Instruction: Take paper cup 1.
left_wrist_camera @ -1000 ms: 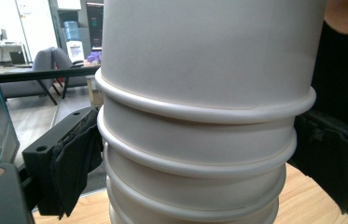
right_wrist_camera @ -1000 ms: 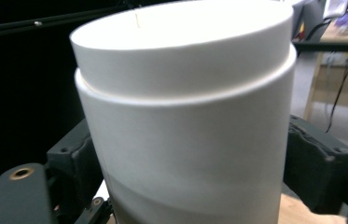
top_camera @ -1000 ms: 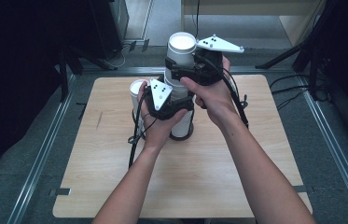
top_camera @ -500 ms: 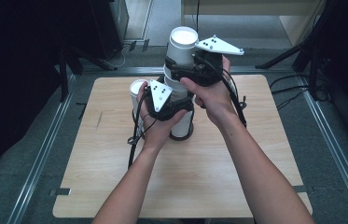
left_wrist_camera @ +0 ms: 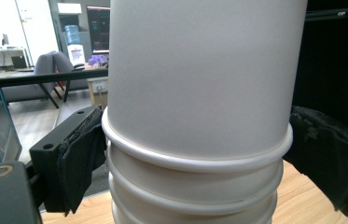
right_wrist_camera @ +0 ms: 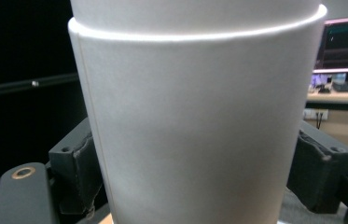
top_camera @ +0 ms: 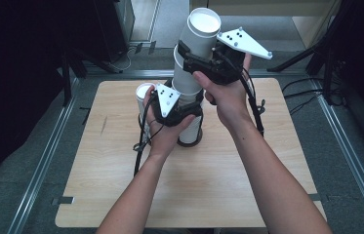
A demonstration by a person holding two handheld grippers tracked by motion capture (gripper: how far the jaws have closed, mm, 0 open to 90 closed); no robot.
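Observation:
A stack of white paper cups stands on the wooden table, near its middle. My left gripper is shut on this lower stack; its jaws have just been closing, and both pads touch a cup rim. My right gripper is shut on the upper white cups, which it holds raised and tilted away. In the right gripper view, the pads press on the sides of the held cup. The upper cups' lower end sits at the top of the lower stack.
Another white cup stands just left of the stack, behind my left hand. A dark round base lies under the stack. Metal rails run along both sides of the table, and cables trail at the right.
My right gripper has risen with the upper cups, so the cup column is now taller and leans toward the far right. The left hand has stayed on the lower stack.

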